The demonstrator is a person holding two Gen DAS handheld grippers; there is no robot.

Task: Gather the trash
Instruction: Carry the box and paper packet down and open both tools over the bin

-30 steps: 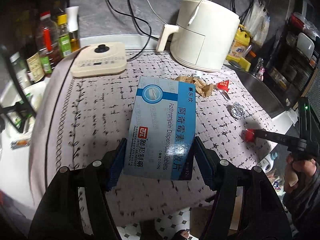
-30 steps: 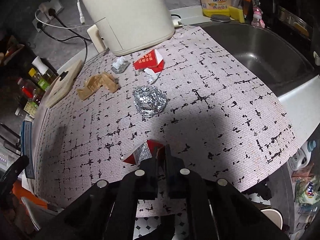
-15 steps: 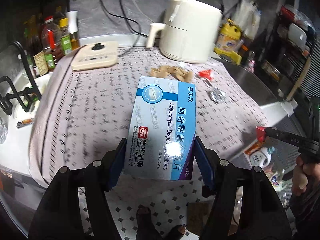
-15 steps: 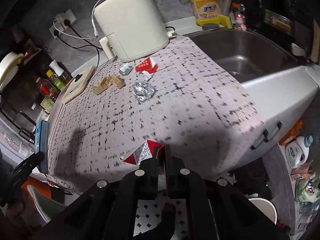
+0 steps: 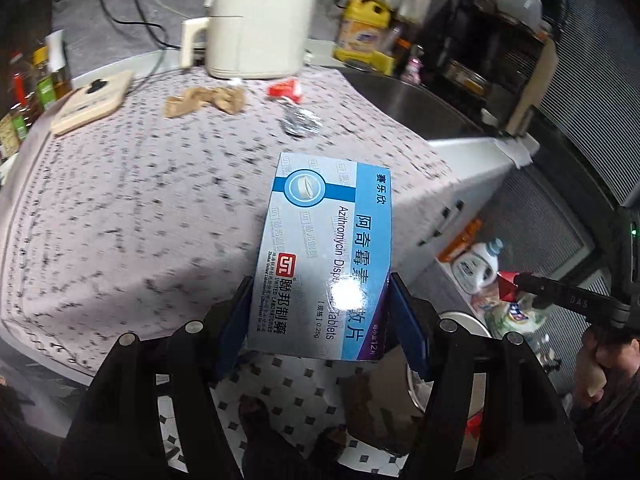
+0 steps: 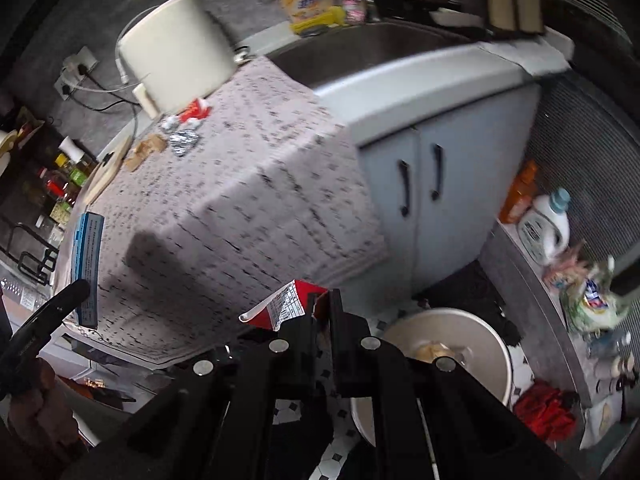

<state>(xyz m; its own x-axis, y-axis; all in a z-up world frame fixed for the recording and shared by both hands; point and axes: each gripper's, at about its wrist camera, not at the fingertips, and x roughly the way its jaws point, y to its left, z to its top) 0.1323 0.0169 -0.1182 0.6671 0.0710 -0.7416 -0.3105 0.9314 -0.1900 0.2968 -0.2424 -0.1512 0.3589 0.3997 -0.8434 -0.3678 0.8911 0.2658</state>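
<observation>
My left gripper [image 5: 322,320] is shut on a blue and white medicine box [image 5: 324,252], held flat past the counter's front edge. My right gripper [image 6: 323,308] is shut on a torn red and white wrapper [image 6: 286,306], out over the floor beside the counter. The same wrapper [image 5: 507,285] and the right gripper show at the right of the left wrist view. A white bin [image 6: 492,344] stands on the floor just right of the right gripper, with scraps inside. On the counter lie a foil ball [image 5: 301,122], brown crumpled paper [image 5: 206,100] and a red wrapper [image 5: 285,90].
A patterned cloth [image 5: 120,200] covers the counter. A white appliance [image 5: 260,20] stands at its back, a flat scale [image 5: 92,102] at left, bottles [image 5: 36,84] beyond. The sink [image 6: 360,46] and cabinet doors [image 6: 436,184] lie right. Detergent bottles [image 6: 546,226] crowd the tiled floor [image 5: 288,380].
Both grippers have drawn back off the counter and swung right, carrying the box and the wrapper. The floor and the white bin have come into view.
</observation>
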